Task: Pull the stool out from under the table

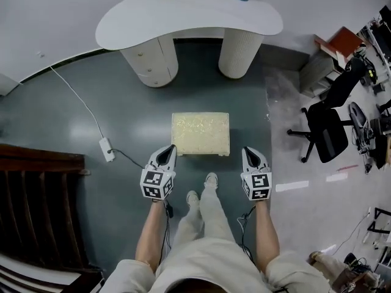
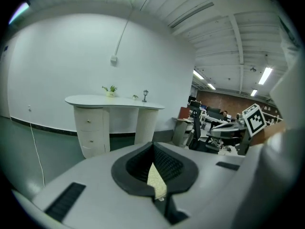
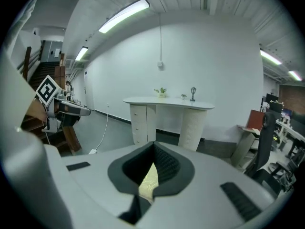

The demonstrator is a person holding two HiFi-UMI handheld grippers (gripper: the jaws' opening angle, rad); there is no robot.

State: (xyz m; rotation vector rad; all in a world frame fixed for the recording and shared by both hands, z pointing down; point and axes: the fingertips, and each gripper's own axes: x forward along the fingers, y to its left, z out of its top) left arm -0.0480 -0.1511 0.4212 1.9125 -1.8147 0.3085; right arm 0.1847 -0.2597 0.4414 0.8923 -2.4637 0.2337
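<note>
The stool (image 1: 200,133), low with a cream rectangular cushion, stands on the dark floor in front of the white curved table (image 1: 189,14), out in the open. My left gripper (image 1: 167,152) is shut just off the stool's near left corner. Shut as well, my right gripper (image 1: 249,153) hangs a little to the right of the near right corner. Neither holds anything. In the left gripper view the closed jaws (image 2: 153,144) leave a thin slit showing a cream strip of stool (image 2: 156,180). The right gripper view shows the same strip (image 3: 149,180), with the table (image 3: 167,101) beyond.
A power strip (image 1: 107,155) with its white cable lies on the floor at left. Dark wooden furniture (image 1: 36,206) fills the lower left. A black office chair (image 1: 327,127) and desks stand at right. The person's feet (image 1: 201,191) are just behind the stool.
</note>
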